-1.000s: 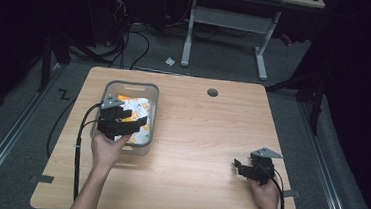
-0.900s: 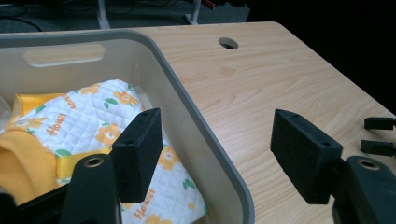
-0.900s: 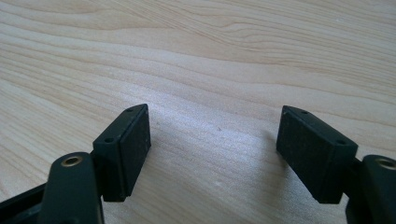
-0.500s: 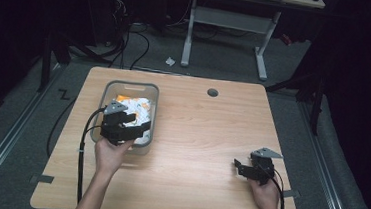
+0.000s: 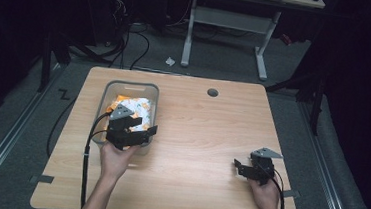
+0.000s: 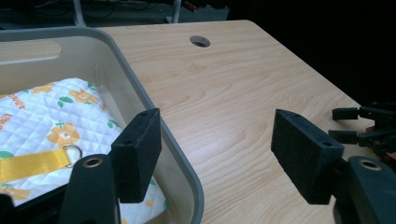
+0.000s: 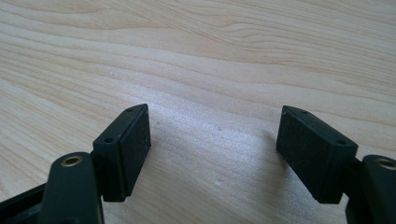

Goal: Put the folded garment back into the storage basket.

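high view: the left gripper (image 5: 130,130) hangs over the near right rim of the grey bin (image 5: 105,94), jaws wide and empty, one pad inside the wall, one outside. the quilted floral bag (image 6: 51,121) with a yellow strap lies in the bin. the right gripper (image 5: 251,169) rests low on the table (image 5: 196,130), also wide and empty. likely step: reaching for the bag; next, move inward and down onto the fabric.

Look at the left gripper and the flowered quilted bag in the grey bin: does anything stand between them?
Partly. The left gripper is open and straddles the grey bin's near wall: one jaw hangs inside above the flowered quilted bag, the other outside over the table. Nothing covers the bag itself.
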Demonstrator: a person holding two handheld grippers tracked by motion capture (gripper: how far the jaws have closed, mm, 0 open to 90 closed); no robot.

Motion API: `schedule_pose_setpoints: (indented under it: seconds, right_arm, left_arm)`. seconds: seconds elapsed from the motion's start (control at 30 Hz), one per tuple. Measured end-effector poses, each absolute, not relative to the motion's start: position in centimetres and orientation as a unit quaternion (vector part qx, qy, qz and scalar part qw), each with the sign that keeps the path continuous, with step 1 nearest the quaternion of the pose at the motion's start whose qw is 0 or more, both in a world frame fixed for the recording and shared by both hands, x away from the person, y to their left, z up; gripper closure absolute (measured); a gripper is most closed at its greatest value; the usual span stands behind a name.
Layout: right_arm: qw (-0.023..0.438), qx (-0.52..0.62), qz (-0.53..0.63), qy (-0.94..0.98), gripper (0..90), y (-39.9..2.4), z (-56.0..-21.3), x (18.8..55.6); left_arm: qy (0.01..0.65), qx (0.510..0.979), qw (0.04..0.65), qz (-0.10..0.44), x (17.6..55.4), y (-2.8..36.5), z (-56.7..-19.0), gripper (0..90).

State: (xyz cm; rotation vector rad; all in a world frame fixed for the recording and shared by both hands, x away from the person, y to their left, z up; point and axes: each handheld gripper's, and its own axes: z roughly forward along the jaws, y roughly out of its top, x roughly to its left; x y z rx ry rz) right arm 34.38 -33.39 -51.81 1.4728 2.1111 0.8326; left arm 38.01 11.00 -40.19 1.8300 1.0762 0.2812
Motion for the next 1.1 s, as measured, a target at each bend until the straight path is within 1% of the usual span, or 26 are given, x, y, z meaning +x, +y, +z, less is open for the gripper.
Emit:
schedule_pose_setpoints:
  seconds: [0.17, 1.1]
  right_arm:
    - [0.217, 0.531, 0.300, 0.762, 26.4, -33.4, -51.8, 34.4]
    - [0.216, 0.531, 0.301, 0.762, 26.4, -33.4, -51.8, 34.4]
  left_arm:
    - [0.432, 0.756, 0.477, 0.118, 37.5, 10.3, -40.2, 33.4]
    - [0.404, 0.767, 0.490, 0.093, 36.3, 7.4, -40.8, 33.3]
